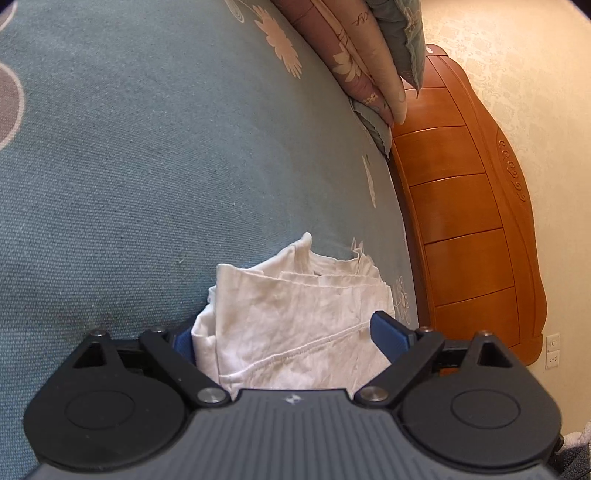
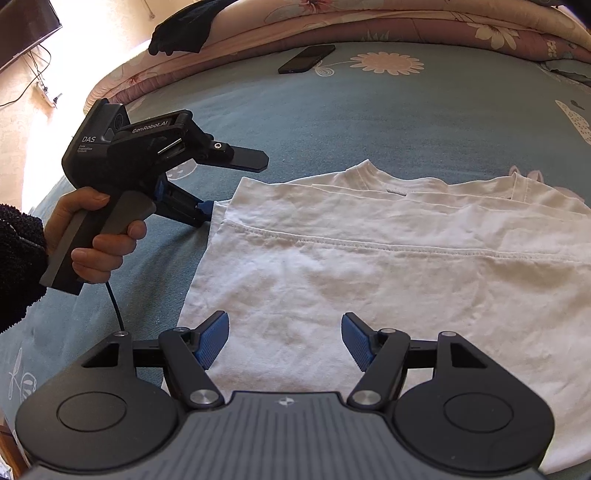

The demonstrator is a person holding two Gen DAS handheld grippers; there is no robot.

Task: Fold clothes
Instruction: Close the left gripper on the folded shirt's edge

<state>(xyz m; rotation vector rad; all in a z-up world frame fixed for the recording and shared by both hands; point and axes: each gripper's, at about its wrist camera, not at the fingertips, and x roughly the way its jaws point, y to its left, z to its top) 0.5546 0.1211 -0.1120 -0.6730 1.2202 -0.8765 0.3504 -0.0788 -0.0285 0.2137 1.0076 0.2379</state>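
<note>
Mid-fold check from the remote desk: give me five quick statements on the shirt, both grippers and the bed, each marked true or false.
1. The white shirt lies on a blue-green bedspread. True.
2. The right gripper is clamped shut on the shirt. False: its jaws stand open above the cloth.
3. The left gripper is at the shirt's edge with jaws open. True.
4. A phone lies on top of the shirt. False: it lies on the bedspread beyond the shirt, near the quilt.
5. The shirt is rolled into a ball. False: it lies flat, with its hem folded up toward the collar.
</note>
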